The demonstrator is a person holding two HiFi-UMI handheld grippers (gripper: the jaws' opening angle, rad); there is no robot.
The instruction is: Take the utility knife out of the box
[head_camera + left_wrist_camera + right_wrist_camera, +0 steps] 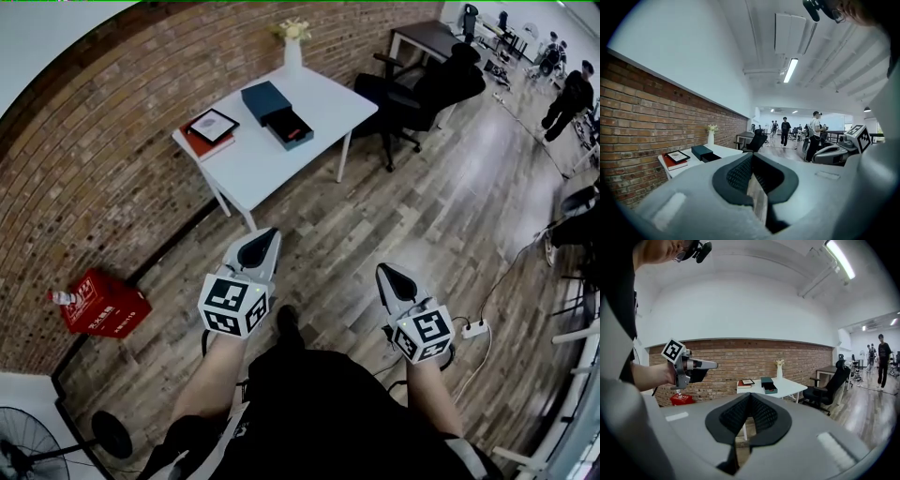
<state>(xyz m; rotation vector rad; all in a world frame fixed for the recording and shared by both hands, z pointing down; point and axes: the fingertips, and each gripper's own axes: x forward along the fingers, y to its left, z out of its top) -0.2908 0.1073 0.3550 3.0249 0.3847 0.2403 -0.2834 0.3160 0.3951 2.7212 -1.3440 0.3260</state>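
Observation:
A dark teal box point(265, 98) stands on the white table point(309, 89) by the brick wall, with its open tray point(292, 129) pulled out beside it. No knife can be made out from here. Both grippers are held out at waist height over the wooden floor, far short of the table. My left gripper point(269, 236) is shut and empty, and so is my right gripper point(386, 273). The left gripper view shows the box point(701, 151) small beyond the closed tips point(751, 157). In the right gripper view it point(767, 383) lies straight ahead past the closed tips point(750, 396).
A red book with a framed picture point(211, 129) and a white vase point(293, 47) share the table. A black office chair point(422, 89) stands to its right. A red carton point(103, 305) sits at the wall, a power strip point(473, 328) lies on the floor. People stand far off point(570, 94).

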